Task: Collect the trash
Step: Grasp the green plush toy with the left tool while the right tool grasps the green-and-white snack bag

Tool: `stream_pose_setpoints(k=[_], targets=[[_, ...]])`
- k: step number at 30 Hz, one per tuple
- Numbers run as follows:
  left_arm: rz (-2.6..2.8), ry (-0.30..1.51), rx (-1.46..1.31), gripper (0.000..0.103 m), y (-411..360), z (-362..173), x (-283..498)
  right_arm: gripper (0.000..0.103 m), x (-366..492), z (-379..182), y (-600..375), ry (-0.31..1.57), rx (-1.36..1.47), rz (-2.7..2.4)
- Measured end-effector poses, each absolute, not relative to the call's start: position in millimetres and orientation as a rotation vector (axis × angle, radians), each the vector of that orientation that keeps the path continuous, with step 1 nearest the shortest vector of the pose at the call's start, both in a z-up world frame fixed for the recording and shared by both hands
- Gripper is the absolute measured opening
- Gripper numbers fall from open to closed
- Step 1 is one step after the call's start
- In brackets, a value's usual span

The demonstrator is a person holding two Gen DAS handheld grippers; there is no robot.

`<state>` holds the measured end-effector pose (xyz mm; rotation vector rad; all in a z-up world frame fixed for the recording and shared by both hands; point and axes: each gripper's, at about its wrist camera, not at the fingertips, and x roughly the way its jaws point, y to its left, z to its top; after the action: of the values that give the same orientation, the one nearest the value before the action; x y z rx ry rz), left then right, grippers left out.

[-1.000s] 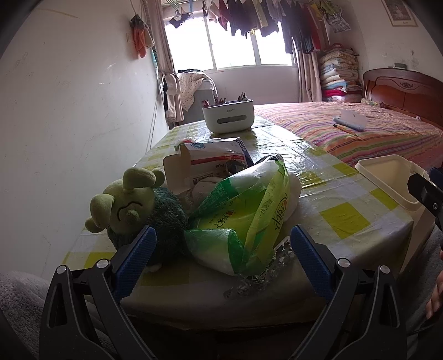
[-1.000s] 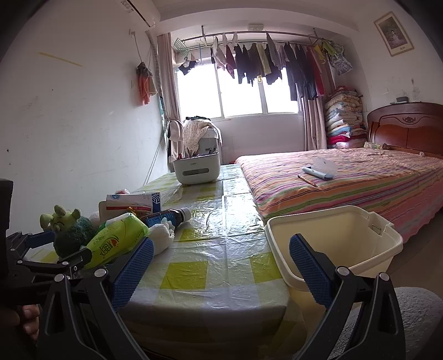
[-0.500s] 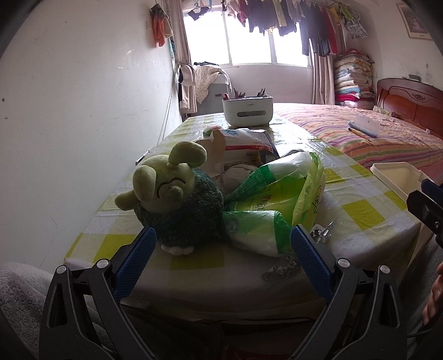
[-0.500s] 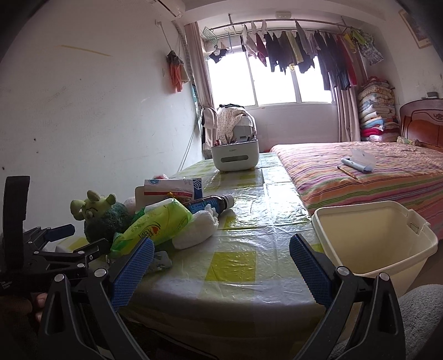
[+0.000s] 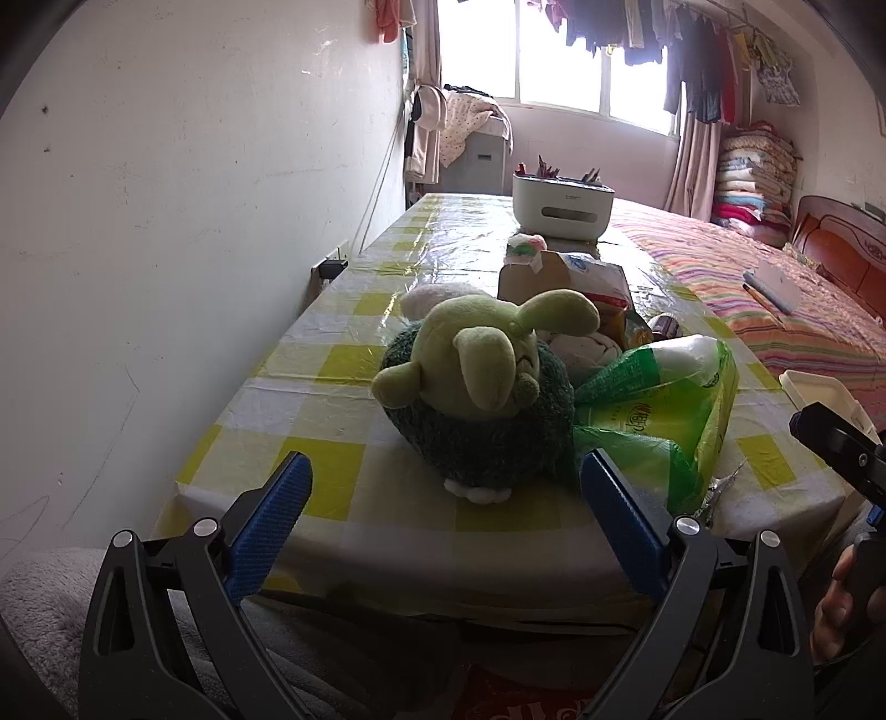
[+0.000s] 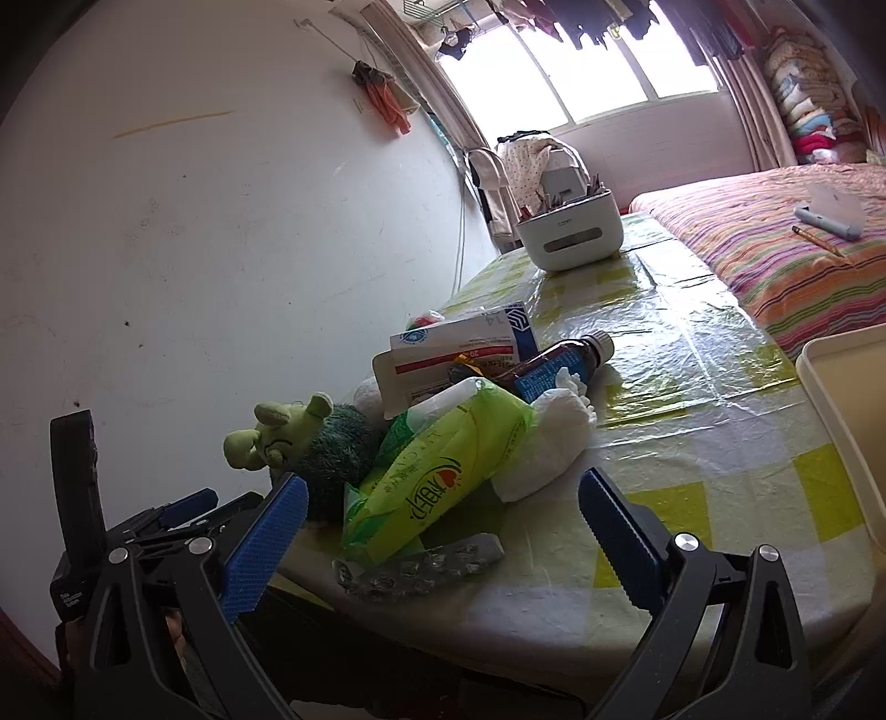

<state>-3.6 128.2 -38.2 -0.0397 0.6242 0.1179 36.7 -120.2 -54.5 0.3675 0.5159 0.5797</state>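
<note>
Left claw (image 5: 443, 509) swung toward plush toy (image 5: 479, 387), spread wide

A plain white wall (image 5: 183, 183) with small marks runs along the left. At the far end a big bright window (image 5: 554, 55) lets in daylight, and dark clothes (image 5: 637, 27) hang across it. A bed with a striped cover (image 5: 775, 310) stands on the right, with a brown wooden headboard (image 5: 841, 238).
</note>
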Motion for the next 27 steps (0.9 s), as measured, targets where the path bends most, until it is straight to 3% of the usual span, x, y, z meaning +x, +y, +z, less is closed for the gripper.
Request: stream_pose_setpoints(k=[8, 11, 14, 16, 17, 19, 21, 24, 27], targets=[[0.113, 0.632, -0.008, 0.096, 126, -34, 3, 0.094, 61, -61, -90, 0.633, 0.354, 0.639], [0.11, 0.637, 0.018, 0.096, 122, -35, 7, 0.085, 71, -64, -82, 0.678, 0.356, 0.668], [0.124, 0.637, 0.065, 0.096, 118, -33, 13, 0.083, 83, -68, -73, 0.725, 0.343, 0.669], [0.133, 0.632, 0.085, 0.096, 117, -31, 16, 0.075, 91, -70, -68, 0.749, 0.332, 0.67], [0.134, 0.633, 0.091, 0.096, 117, -30, 18, 0.065, 95, -72, -65, 0.761, 0.331, 0.678], [0.128, 0.647, 0.091, 0.096, 118, -30, 22, 0.055, 101, -74, -61, 0.779, 0.316, 0.673], [0.125, 0.664, 0.083, 0.096, 120, -32, 27, 0.031, 107, -76, -58, 0.793, 0.295, 0.665], [0.12, 0.693, 0.062, 0.096, 126, -32, 36, 0.017, 112, -70, -62, 0.765, 0.318, 0.676], [0.137, 0.717, 0.046, 0.096, 132, -34, 44, 0.013, 110, -53, -67, 0.686, 0.286, 0.669]])
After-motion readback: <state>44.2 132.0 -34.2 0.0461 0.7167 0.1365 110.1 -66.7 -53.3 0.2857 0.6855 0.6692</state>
